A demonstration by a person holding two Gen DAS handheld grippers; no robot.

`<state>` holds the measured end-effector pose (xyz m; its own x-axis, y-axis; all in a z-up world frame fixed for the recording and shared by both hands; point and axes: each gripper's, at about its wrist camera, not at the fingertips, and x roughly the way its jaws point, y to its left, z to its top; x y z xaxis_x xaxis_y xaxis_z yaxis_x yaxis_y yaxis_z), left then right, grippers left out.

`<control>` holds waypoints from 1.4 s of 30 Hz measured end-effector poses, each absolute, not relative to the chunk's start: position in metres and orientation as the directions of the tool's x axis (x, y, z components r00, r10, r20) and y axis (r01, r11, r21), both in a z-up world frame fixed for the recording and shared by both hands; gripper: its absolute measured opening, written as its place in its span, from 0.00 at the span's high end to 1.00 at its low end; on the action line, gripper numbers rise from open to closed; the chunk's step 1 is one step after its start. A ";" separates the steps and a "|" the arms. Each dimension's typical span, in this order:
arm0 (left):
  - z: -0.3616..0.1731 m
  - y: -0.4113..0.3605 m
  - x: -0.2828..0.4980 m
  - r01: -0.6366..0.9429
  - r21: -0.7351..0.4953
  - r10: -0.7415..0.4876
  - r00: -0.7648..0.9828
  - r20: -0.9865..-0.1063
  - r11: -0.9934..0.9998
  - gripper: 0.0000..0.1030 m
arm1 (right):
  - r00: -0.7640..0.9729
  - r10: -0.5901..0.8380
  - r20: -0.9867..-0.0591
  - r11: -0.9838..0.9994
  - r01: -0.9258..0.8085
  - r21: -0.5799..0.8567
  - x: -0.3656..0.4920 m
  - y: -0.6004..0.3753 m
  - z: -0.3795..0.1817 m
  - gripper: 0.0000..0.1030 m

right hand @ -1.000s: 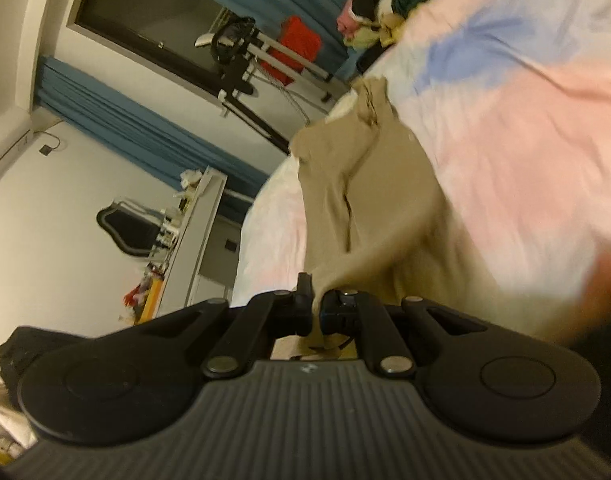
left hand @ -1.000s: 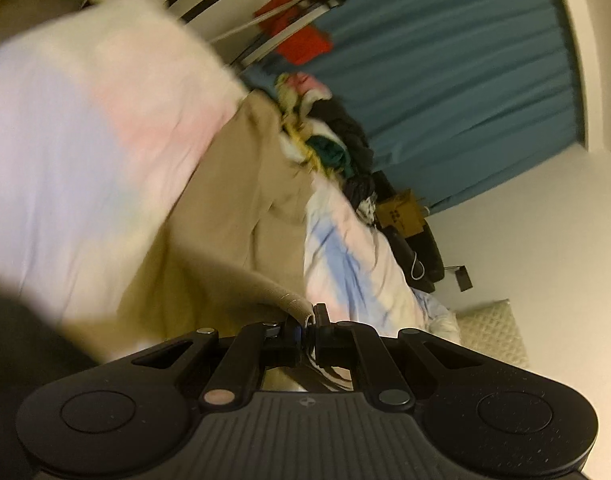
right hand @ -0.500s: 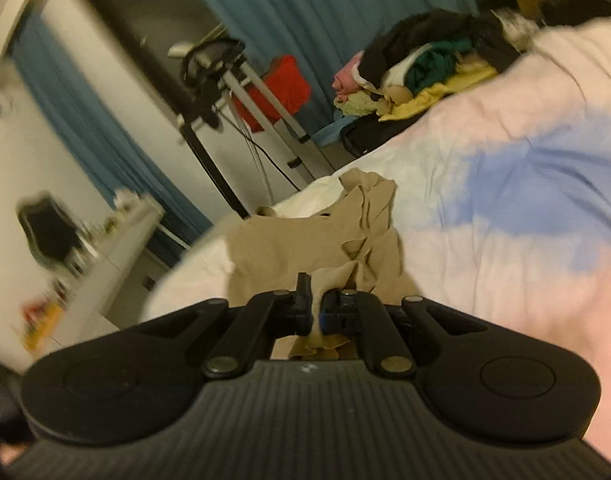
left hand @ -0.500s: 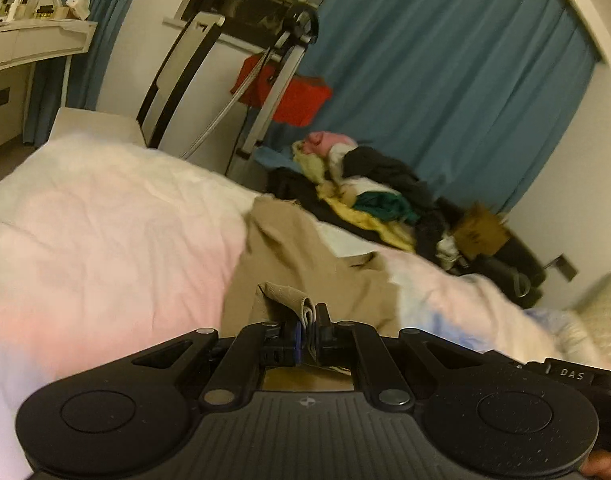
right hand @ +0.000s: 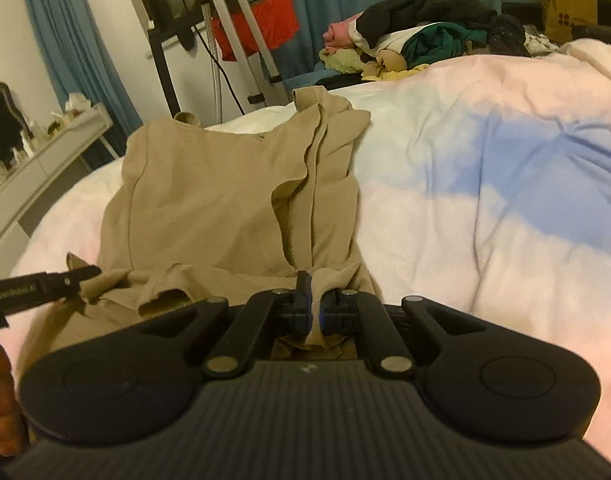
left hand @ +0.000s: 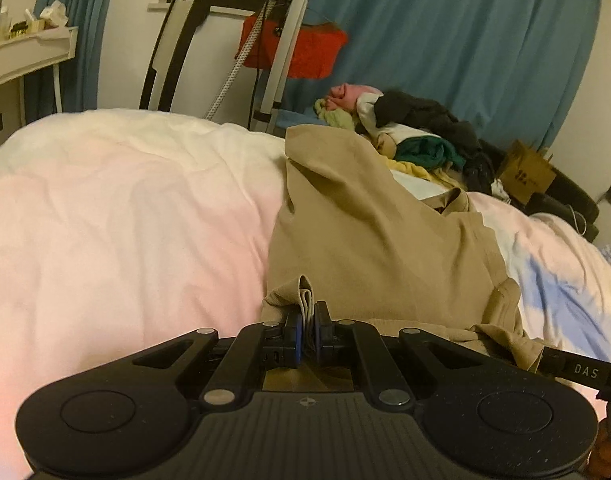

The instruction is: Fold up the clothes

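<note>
Bed (left hand: 125, 208): tan garment (left hand: 377, 240), clothes pile (left hand: 405, 128).

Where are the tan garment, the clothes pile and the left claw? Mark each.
tan garment (right hand: 209, 200), right wrist view, on its flat middle panel.
clothes pile (left hand: 421, 136), left wrist view, on the dark and green clothes at the bed's far edge.
left claw (left hand: 307, 330), left wrist view, midway between its fingertips, shut on fabric.

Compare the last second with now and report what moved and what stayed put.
The tan garment has come down from a tilted, mid-air swing to lie spread on the bedspread. Left gripper and right gripper stay clamped on its near edge; the clothes pile is unmoved.
</note>
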<state>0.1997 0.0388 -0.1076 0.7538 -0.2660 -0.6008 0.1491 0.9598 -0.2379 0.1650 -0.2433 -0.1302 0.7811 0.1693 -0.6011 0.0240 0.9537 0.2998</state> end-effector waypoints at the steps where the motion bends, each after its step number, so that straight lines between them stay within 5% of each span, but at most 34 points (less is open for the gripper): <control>1: -0.106 0.039 0.198 0.147 -0.236 -0.263 0.755 -0.600 0.961 0.94 | 0.780 0.168 -0.602 0.955 0.024 0.297 0.165 -0.243 -0.129 0.93; 5: -0.094 0.038 0.184 0.137 -0.236 -0.254 0.765 -0.591 0.962 0.87 | 0.783 0.156 -0.602 0.953 0.041 0.301 0.157 -0.243 -0.118 0.92; 9: -0.068 0.036 0.154 0.148 -0.217 -0.247 0.789 -0.563 0.965 0.49 | 0.814 0.156 -0.560 0.952 0.026 0.304 0.131 -0.243 -0.090 0.92; 12: -0.044 0.035 0.123 0.169 -0.196 -0.249 0.813 -0.527 0.966 0.34 | 0.832 0.168 -0.528 0.956 -0.007 0.293 0.107 -0.241 -0.071 0.82; 14: -0.030 0.037 0.101 0.175 -0.202 -0.256 0.822 -0.509 0.964 0.22 | 0.852 0.166 -0.497 0.960 -0.024 0.279 0.088 -0.237 -0.058 0.27; 16: -0.019 0.037 0.078 0.191 -0.195 -0.265 0.827 -0.496 0.962 0.21 | 0.884 0.165 -0.437 0.960 -0.042 0.278 0.062 -0.235 -0.044 0.07; 28: -0.013 0.033 -0.011 0.246 -0.226 -0.329 0.801 -0.501 0.943 0.18 | 0.931 0.146 -0.334 0.957 -0.047 0.285 -0.012 -0.233 -0.016 0.08; 37: -0.085 0.039 0.025 0.108 -0.584 -0.554 0.492 -0.672 0.805 0.18 | 0.881 0.150 -0.448 0.936 0.020 0.352 -0.003 -0.230 -0.041 0.08; 42: -0.124 0.057 0.045 -0.089 -0.704 -0.610 0.433 -0.664 0.704 0.18 | 0.855 0.169 -0.491 0.926 0.033 0.376 0.000 -0.222 -0.054 0.08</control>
